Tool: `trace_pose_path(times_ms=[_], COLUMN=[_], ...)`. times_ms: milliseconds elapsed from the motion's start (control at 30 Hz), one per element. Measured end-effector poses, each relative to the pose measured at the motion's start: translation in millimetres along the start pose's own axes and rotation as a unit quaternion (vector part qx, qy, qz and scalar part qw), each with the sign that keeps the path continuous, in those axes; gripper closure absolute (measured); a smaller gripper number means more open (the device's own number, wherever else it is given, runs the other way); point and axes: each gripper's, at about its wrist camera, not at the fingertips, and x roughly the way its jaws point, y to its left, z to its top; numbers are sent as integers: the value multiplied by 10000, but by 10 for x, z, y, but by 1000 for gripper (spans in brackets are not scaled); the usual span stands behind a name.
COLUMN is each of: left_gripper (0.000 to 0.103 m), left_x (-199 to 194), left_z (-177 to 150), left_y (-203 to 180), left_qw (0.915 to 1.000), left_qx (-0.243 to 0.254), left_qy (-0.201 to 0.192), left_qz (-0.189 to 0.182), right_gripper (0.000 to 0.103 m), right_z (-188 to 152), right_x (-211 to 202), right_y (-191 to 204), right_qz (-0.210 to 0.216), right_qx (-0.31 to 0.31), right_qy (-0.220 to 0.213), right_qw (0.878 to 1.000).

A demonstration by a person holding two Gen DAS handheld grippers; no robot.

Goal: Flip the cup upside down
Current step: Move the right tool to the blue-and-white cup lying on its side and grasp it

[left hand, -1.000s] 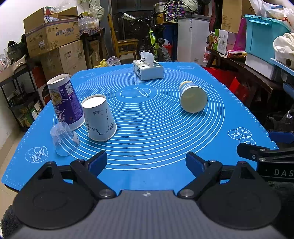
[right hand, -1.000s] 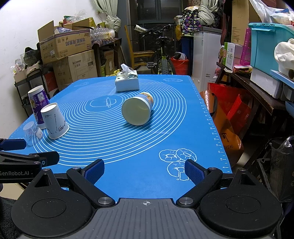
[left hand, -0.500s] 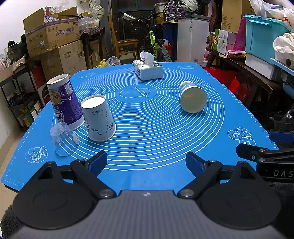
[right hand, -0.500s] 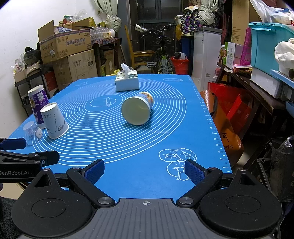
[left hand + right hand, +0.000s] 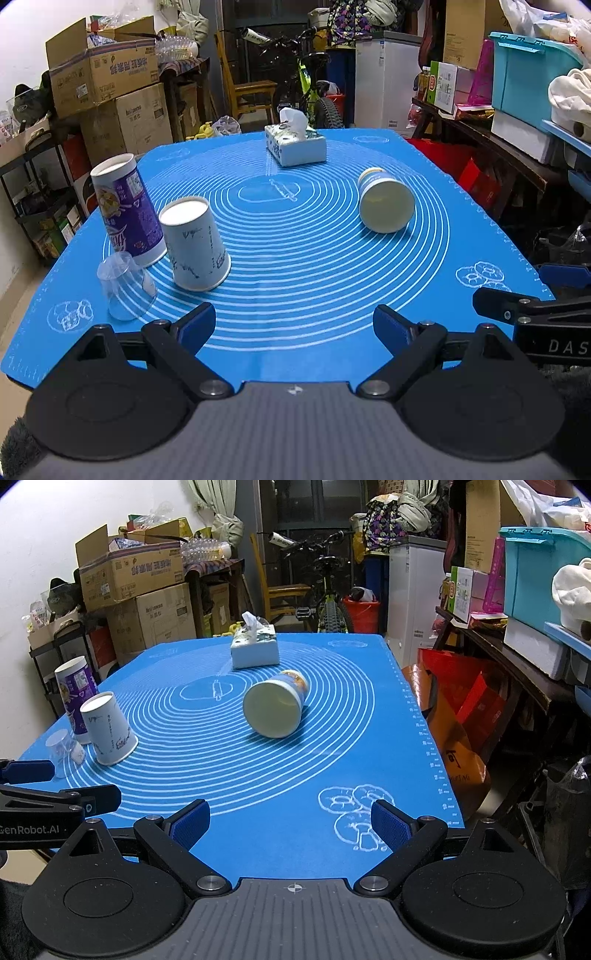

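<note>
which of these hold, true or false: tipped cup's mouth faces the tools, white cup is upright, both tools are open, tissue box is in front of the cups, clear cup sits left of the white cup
1. The tipped cup lies on its side with its mouth toward the tools. True.
2. The white cup stands upright. False: it is upside down, rim on the mat.
3. The left tool and right tool are both open and hold nothing. True.
4. The tissue box is nearer the tools than the cups. False: it sits at the far end of the mat.
5. The clear cup sits left of the white cup. True.
</note>
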Motion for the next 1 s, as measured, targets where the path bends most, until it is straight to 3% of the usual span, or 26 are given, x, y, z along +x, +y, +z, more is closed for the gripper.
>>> trace_pose_path(times_ms=[533, 667, 867, 1000], left_gripper=[11, 11, 11, 11], left_x=[396, 605, 910, 1167], left_z=[444, 697, 1137, 1319], left_y=[-199, -262, -462, -644], left_qw=[9998, 9998, 9992, 9991], left_qx=[-5, 133, 102, 119], left_qy=[-66, -117, -317, -253], left_qz=[-166, -91, -237, -307], right_gripper=[9, 9, 9, 9], right_z=[632, 786, 973, 1034], right_x=[310, 334, 471, 602], right_y=[-267, -308, -419, -562], right_qz=[-226, -360, -508, -610], right_qx=[-43, -121, -168, -88], right_qy=[-209, -308, -355, -335], right_qw=[9995, 9988, 9979, 9975])
